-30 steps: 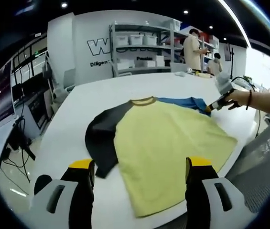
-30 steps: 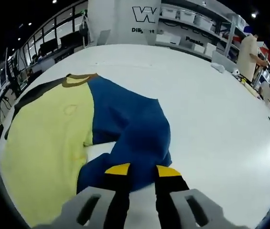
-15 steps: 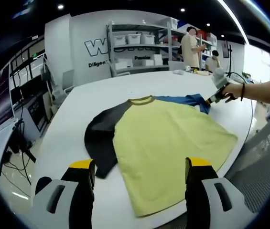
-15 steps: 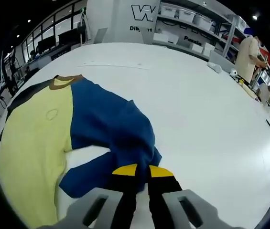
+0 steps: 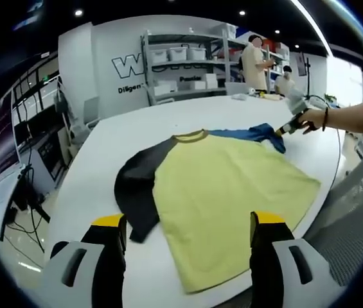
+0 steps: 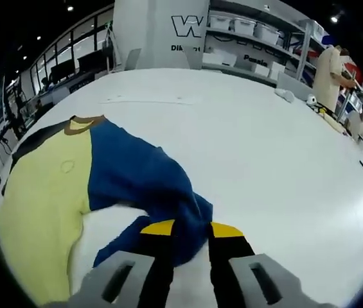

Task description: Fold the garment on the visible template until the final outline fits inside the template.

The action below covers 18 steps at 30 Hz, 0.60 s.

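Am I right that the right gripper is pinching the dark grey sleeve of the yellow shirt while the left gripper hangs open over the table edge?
Not quite. The right gripper is pinching the blue sleeve, as the right gripper view shows; the dark grey sleeve lies untouched. The left gripper does hang open over the table edge.

Garment (image 5: 226,192) soft matt cloth; table (image 6: 284,160) smooth white, slight sheen.

1. The garment (image 5: 223,186) is a shirt with a pale yellow body, an olive-brown collar, one black sleeve and one blue sleeve (image 6: 146,186).
2. It lies spread flat on the white table, hem at the near edge, collar on the far side.
3. The black sleeve lies flat on the left; the blue sleeve is bunched and rumpled on the right.
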### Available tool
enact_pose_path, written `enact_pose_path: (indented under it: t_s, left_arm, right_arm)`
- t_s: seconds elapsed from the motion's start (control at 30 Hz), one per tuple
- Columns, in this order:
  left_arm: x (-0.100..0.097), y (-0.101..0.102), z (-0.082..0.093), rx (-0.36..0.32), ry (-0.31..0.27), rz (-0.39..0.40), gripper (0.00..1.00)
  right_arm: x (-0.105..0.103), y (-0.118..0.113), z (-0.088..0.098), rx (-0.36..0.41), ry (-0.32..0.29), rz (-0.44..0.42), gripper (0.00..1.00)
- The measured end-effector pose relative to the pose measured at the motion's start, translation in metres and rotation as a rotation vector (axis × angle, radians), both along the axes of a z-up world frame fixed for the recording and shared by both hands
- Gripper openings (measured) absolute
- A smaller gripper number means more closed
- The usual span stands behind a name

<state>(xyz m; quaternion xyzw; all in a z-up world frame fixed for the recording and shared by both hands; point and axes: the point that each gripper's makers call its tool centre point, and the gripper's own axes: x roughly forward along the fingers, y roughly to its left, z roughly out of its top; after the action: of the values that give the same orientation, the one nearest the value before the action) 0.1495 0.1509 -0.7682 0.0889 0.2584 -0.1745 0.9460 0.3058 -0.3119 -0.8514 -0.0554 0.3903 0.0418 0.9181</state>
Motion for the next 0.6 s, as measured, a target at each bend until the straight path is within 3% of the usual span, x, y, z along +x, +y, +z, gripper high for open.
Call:
enact_pose_path:
  t_s: [0.27,0.33,0.6]
  left_arm:
    - [0.001,0.002,0.001,-0.004,-0.009,0.007,0.82]
    - [0.001,0.001,0.002,-0.007,-0.011,0.003,0.82]
    - [0.0,-0.001,0.003,-0.011,-0.014,-0.005,0.8]
  right_arm:
    - [-0.013,0.011,0.01,0.021,-0.035,0.04,0.43]
    - [-0.035,0.034,0.01,0.053,-0.044,0.094,0.45]
    - [-0.061,0.046,-0.004,0.0,-0.015,0.102,0.33]
